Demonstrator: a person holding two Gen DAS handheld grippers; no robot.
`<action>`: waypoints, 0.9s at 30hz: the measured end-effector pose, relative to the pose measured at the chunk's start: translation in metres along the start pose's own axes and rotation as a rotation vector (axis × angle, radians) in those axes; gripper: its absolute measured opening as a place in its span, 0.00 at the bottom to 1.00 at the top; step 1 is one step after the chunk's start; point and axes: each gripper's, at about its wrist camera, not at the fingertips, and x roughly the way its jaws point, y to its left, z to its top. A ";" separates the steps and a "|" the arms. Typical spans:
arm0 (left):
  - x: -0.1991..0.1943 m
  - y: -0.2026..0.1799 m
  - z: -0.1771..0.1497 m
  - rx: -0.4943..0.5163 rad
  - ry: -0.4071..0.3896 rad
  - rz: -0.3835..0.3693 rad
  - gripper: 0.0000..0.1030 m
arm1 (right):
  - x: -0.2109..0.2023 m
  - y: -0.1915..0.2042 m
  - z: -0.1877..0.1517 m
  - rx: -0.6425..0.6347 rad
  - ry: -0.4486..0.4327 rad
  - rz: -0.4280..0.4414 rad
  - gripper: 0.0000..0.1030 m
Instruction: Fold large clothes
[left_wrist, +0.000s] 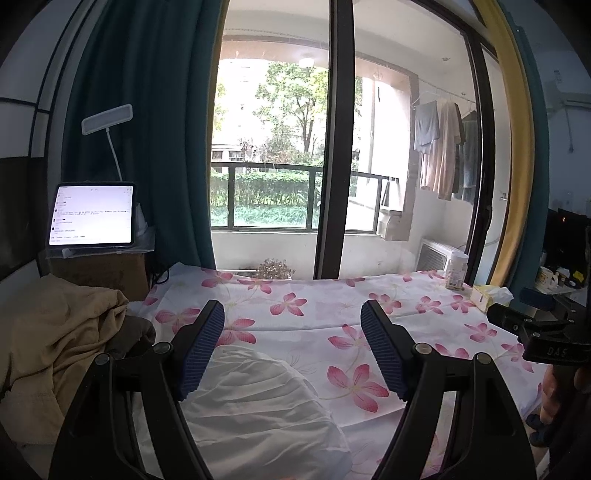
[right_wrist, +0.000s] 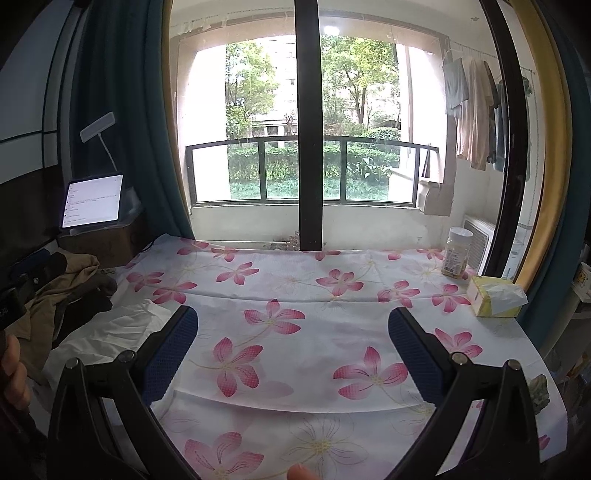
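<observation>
A crumpled white garment (left_wrist: 258, 402) lies at the near left of the table with the flowered cloth (left_wrist: 332, 317), just under my left gripper (left_wrist: 291, 314), which hangs open above it with nothing between its blue pads. The same white garment (right_wrist: 107, 332) shows at the left in the right wrist view. A heap of tan and dark clothes (left_wrist: 55, 343) sits further left; the heap (right_wrist: 62, 291) also appears in the right wrist view. My right gripper (right_wrist: 291, 321) stands open over the flowered cloth (right_wrist: 295, 295), empty. Its black body (left_wrist: 546, 328) shows at the right edge of the left wrist view.
A lit tablet (left_wrist: 92, 216) stands on a brown box at the back left, below a white lamp (left_wrist: 107, 119). A jar (right_wrist: 456, 253) and a yellow tissue box (right_wrist: 493, 297) sit at the back right. A glass door with dark frame (left_wrist: 332, 147) bounds the far edge.
</observation>
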 end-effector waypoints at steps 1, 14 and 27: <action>0.000 0.000 0.000 0.001 0.000 0.002 0.77 | 0.000 0.000 0.000 0.000 0.000 0.001 0.99; 0.002 -0.002 0.000 0.002 0.017 0.007 0.77 | 0.001 0.003 -0.002 0.000 0.005 0.012 0.99; 0.002 -0.001 -0.001 0.002 0.018 0.009 0.77 | 0.003 0.005 -0.006 -0.004 0.014 0.018 0.99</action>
